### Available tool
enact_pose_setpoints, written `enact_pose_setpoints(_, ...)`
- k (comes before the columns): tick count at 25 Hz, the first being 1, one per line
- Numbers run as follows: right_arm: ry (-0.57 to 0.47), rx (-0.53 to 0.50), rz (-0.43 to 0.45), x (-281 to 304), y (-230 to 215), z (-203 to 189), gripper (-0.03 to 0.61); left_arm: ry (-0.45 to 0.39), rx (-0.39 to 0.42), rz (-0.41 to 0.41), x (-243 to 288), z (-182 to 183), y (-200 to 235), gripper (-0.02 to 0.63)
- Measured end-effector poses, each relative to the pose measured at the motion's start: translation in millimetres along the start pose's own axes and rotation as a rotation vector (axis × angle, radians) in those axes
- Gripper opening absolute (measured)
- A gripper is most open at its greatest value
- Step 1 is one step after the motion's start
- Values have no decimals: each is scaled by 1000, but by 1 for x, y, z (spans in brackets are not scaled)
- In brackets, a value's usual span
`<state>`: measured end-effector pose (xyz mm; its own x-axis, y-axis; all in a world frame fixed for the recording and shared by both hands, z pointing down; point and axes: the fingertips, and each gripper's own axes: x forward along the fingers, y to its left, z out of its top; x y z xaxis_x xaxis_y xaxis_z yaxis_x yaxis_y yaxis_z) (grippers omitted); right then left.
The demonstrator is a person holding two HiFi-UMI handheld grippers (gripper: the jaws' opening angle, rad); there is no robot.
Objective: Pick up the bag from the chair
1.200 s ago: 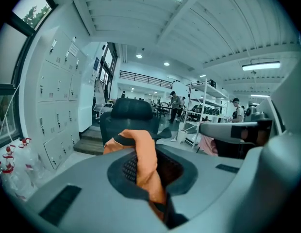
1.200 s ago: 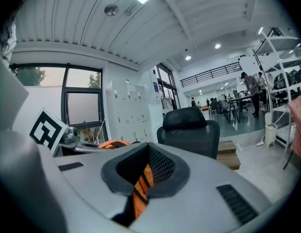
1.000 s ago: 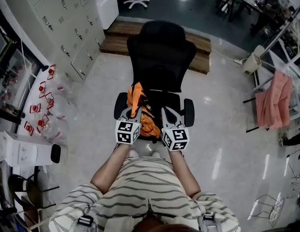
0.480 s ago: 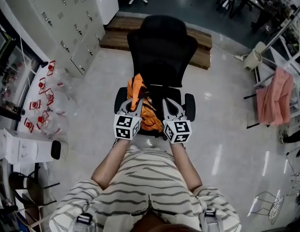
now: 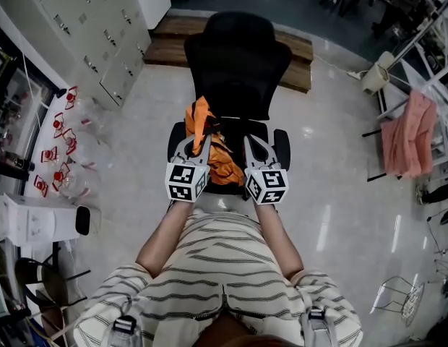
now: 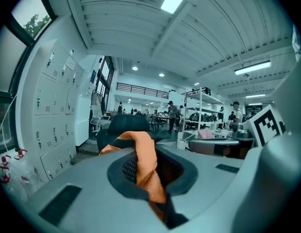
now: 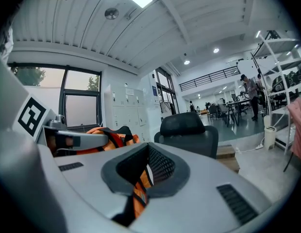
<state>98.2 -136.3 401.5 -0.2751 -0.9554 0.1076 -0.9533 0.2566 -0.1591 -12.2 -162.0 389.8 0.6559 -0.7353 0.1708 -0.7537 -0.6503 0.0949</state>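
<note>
Lift step. Left gripper (image 5: 196,142) jaws clamped on bag (image 5: 225,166) strap; right gripper (image 5: 254,142) jaws probably pinch strap between them too. Next: raise both evenly, till bag clears chair (image 5: 235,63).

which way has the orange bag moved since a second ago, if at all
Yes. The bag has risen a little: its top now overlaps more of the chair back in the head view, pulled up by the left gripper.
</note>
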Motion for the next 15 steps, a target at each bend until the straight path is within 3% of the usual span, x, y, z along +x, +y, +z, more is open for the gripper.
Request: enact_pose_setpoints(15,-11,-50,16,9,-2,3,18,-37,38,18,6,1,-4,32)
